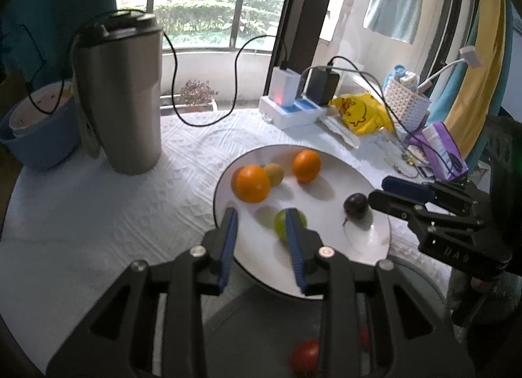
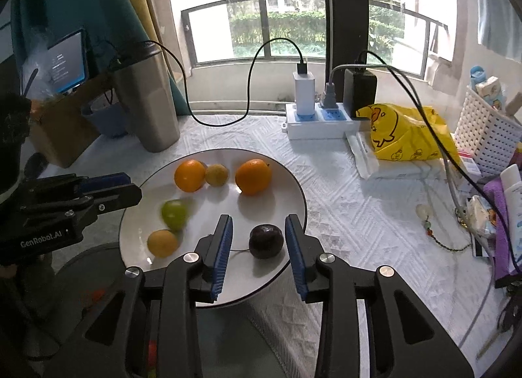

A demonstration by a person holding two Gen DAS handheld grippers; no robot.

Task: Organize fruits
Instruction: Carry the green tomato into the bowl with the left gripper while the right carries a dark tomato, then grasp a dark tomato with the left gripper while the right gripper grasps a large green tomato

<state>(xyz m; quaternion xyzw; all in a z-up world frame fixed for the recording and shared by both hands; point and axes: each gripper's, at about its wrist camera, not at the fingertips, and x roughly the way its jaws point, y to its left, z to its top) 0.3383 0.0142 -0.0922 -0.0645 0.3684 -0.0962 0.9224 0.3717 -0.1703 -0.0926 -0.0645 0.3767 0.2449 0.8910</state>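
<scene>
A white plate on the white cloth holds two oranges, a small yellow-green fruit, a green fruit and a dark plum. My left gripper hovers open over the plate's near side with nothing between its pads; the green fruit lies just behind its right finger. My right gripper is open, and the dark plum rests on the plate between its fingers, with a gap on the left. A yellow-orange fruit lies near the green fruit.
A steel tumbler and a blue bowl stand at the left. Behind the plate are a power strip with chargers and cables, a yellow bag and a white basket. A red fruit lies low on a grey surface.
</scene>
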